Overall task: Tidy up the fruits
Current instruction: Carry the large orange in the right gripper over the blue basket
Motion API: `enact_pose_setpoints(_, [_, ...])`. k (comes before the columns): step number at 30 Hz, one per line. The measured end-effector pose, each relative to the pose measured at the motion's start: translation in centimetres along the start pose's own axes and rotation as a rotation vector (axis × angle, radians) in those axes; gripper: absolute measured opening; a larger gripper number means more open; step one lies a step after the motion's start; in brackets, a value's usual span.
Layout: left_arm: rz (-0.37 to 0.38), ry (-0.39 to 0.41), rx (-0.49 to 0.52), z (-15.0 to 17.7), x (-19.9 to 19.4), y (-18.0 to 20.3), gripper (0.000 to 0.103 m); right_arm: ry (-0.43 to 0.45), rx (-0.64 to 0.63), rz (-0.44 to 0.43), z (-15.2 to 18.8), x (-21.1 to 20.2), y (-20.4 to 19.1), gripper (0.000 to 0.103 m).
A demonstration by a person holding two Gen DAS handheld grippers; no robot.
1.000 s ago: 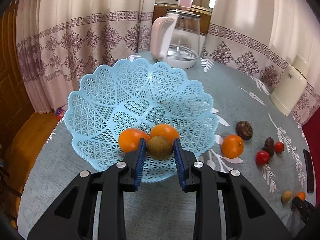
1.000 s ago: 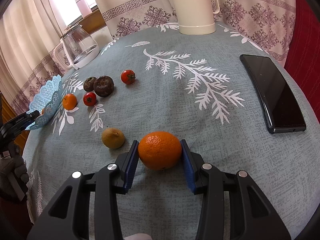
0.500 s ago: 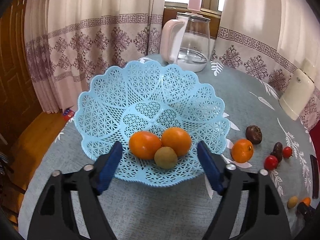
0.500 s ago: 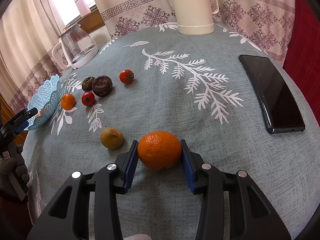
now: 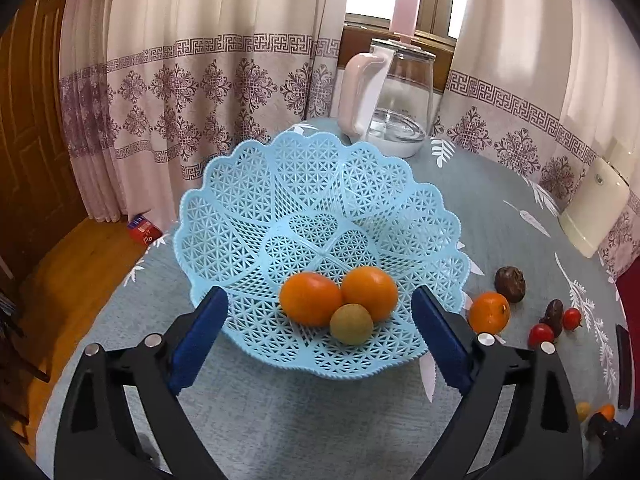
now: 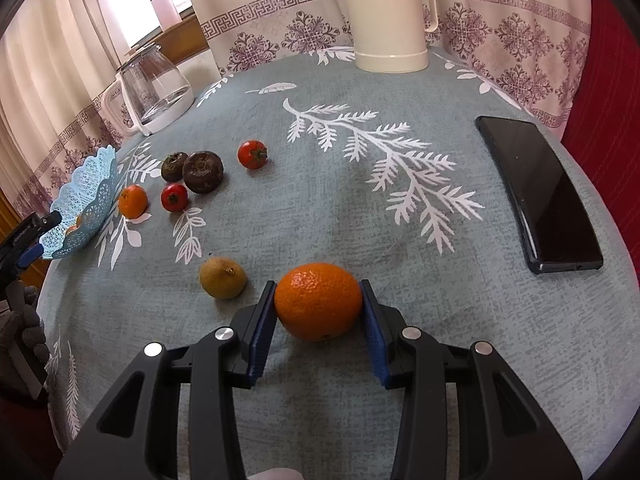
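Observation:
In the left wrist view a light blue lattice basket holds two oranges and a small brown-green fruit. My left gripper stands open in front of the basket, its blue pads apart and empty. In the right wrist view my right gripper is shut on a large orange near the table's front. A brown-green fruit lies just left of it. Further off lie a small orange, two red tomatoes and two dark brown fruits.
A glass kettle with a pink handle stands behind the basket. A cream jug stands at the table's far edge and a black phone lies at the right. The table edge drops to a wooden floor on the left.
My left gripper let go of the brown-green fruit in the basket, opened wide and drew back. The right gripper has stayed shut on the large orange, almost still.

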State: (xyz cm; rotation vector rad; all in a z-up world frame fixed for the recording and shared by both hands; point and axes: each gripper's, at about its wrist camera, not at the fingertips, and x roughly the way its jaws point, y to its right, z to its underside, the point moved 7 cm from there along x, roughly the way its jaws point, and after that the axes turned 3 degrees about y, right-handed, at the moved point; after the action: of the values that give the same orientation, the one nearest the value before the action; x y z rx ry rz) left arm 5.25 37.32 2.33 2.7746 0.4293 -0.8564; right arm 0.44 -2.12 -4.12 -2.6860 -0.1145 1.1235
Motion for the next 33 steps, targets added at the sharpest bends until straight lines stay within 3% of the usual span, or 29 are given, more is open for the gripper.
enact_pose_setpoints(18, [-0.046,0.077,-0.043,-2.0,-2.0,-2.9,0.096,0.059,-0.050,0.012,-3.7,-0.6,-3.5,0.041])
enact_pose_setpoints(33, [-0.034,0.083,-0.080,-2.8,-2.7,-4.1,0.096,0.087,-0.225,-0.148,-7.8,1.1,-15.4,0.041])
